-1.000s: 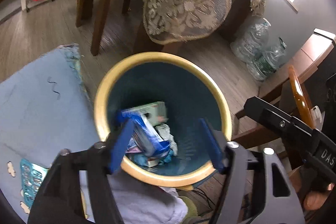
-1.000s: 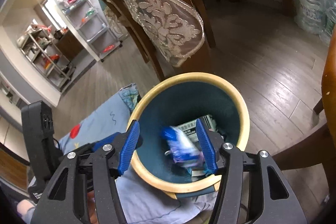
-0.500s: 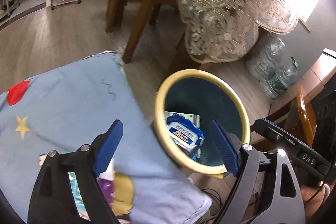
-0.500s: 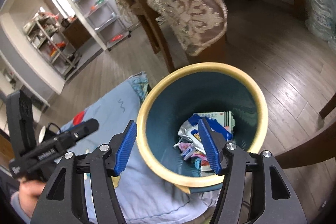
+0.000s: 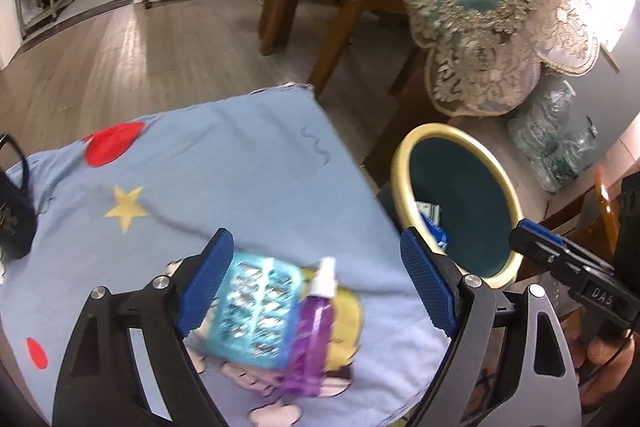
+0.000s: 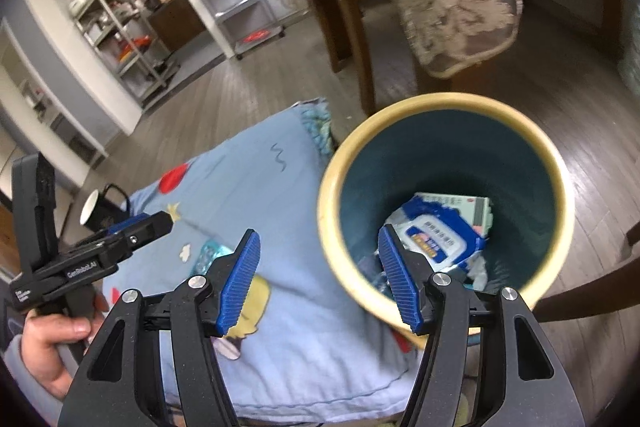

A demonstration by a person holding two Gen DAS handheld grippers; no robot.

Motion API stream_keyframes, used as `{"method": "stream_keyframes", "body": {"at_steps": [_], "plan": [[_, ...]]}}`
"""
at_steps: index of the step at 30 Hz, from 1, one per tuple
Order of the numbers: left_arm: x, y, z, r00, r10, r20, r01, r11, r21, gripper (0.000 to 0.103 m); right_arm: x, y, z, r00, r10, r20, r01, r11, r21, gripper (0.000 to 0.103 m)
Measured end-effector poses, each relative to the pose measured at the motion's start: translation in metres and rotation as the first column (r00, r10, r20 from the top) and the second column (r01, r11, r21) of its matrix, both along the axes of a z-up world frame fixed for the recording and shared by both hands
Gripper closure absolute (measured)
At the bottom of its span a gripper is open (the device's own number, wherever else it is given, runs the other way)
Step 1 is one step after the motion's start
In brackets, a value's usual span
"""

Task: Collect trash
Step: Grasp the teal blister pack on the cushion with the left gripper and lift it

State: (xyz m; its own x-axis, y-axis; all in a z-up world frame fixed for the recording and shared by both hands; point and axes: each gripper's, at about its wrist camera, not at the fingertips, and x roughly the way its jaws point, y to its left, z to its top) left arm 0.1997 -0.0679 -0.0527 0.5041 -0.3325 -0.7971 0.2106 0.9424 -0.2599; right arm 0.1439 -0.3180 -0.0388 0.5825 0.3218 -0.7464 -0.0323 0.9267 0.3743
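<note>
The left gripper (image 5: 316, 291) has swung away from the trash bin (image 5: 404, 183) since a second ago: then it hung right over the bin's mouth, now it hovers over the blue blanket (image 5: 224, 167) beside it. Its jaws have just been opening and stand wide, released, pressing on nothing. Below them, on the blanket, lie a teal blister pack (image 5: 256, 311) and a purple spray bottle (image 5: 316, 319), touching side by side.

The right gripper (image 6: 320, 283) has also shifted. Its jaws straddle the bin's near yellow rim (image 6: 332, 227), one pad over the blanket, the other over the opening. They have just been opening a little and hold nothing. The blue-and-white wipes packet (image 6: 436, 235), which was tumbling between those jaws a second ago, now lies at the bottom of the bin on other wrappers. A black mug (image 6: 100, 215) sits at the blanket's far edge.
</note>
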Motion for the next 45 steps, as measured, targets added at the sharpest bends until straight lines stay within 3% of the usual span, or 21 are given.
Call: {"method": "stream_keyframes", "body": {"at_steps": [5,10,19,33,39,41,43,45], "plan": [[-0.008,0.012,-0.019,0.999,-0.007,-0.047,0.011,0.996,0.085,0.019,0.0,0.017,-0.006,0.999,0.039,-0.02,-0.039,0.999,-0.003,0.04],[-0.014,0.016,-0.041,0.996,-0.016,-0.089,0.035,0.974,0.225,0.019,0.0,0.031,-0.012,0.996,0.07,-0.048,-0.07,0.998,0.008,0.04],[-0.018,0.012,-0.074,0.982,-0.061,-0.178,0.113,0.947,0.301,0.019,0.0,0.04,-0.017,0.993,0.094,-0.067,-0.093,0.996,0.011,0.04],[-0.006,-0.001,-0.099,0.966,-0.075,-0.245,0.145,0.95,0.278,0.019,0.002,0.054,-0.049,0.971,0.152,-0.184,-0.141,0.987,0.075,0.04],[-0.006,-0.003,-0.101,0.972,-0.075,-0.223,0.139,0.947,0.29,0.018,0.002,0.054,-0.054,0.966,0.157,-0.206,-0.14,0.986,0.095,0.04],[-0.007,-0.002,-0.1,0.974,-0.071,-0.217,0.133,0.949,0.285,0.022,0.002,0.055,-0.057,0.963,0.158,-0.219,-0.14,0.985,0.098,0.04],[-0.009,0.002,-0.097,0.976,-0.066,-0.208,0.125,0.951,0.282,0.033,0.003,0.058,-0.059,0.961,0.163,-0.225,-0.145,0.985,0.096,0.04],[-0.007,0.004,-0.096,0.975,-0.061,-0.212,0.121,0.95,0.287,0.033,0.003,0.062,-0.06,0.958,0.172,-0.227,-0.155,0.984,0.091,0.04]]}}
